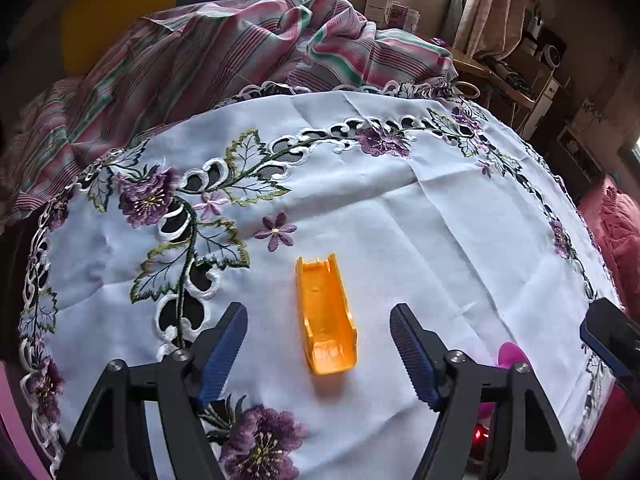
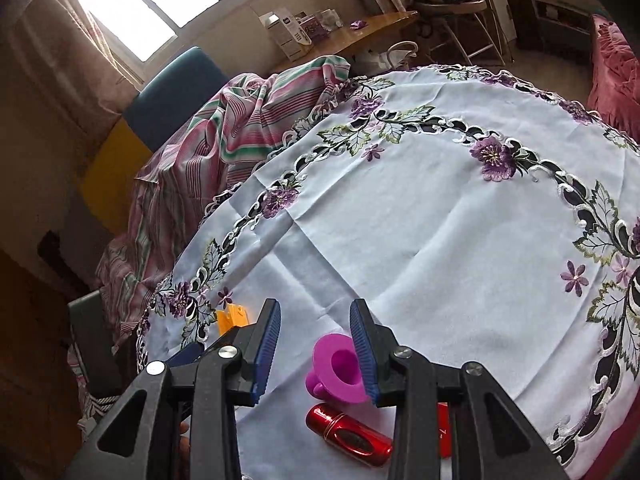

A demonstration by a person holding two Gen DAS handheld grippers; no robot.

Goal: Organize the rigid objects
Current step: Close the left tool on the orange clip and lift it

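Rigid objects on the white embroidered cloth over the tabletop (image 1: 440,208) are only partly gathered, as far as these views show. A long orange plastic shell, trough-shaped and open side up (image 1: 326,316), lies by itself on the cloth, well apart from the other pieces. The left hand-held gripper (image 1: 318,354) hangs over it with its jaws spread to either side of the shell; neither pad touches the plastic, so it is released and holds nothing.

Off to the right sits a small cluster: a magenta plastic funnel-like piece with a wide flange (image 2: 338,364), and just in front of it a glossy red metallic cylinder lying on its side (image 2: 348,434). A further red thing shows behind the right-hand finger, too hidden to identify. The right hand-held gripper (image 2: 316,354) has its jaws part way apart around the magenta piece; one pad lies against its flange, but I cannot tell whether it is truly clenched on it.

My judgement: the grouping near the right side looks begun, and the orange shell is the piece left to fetch and bring over. No bin or tray is visible.
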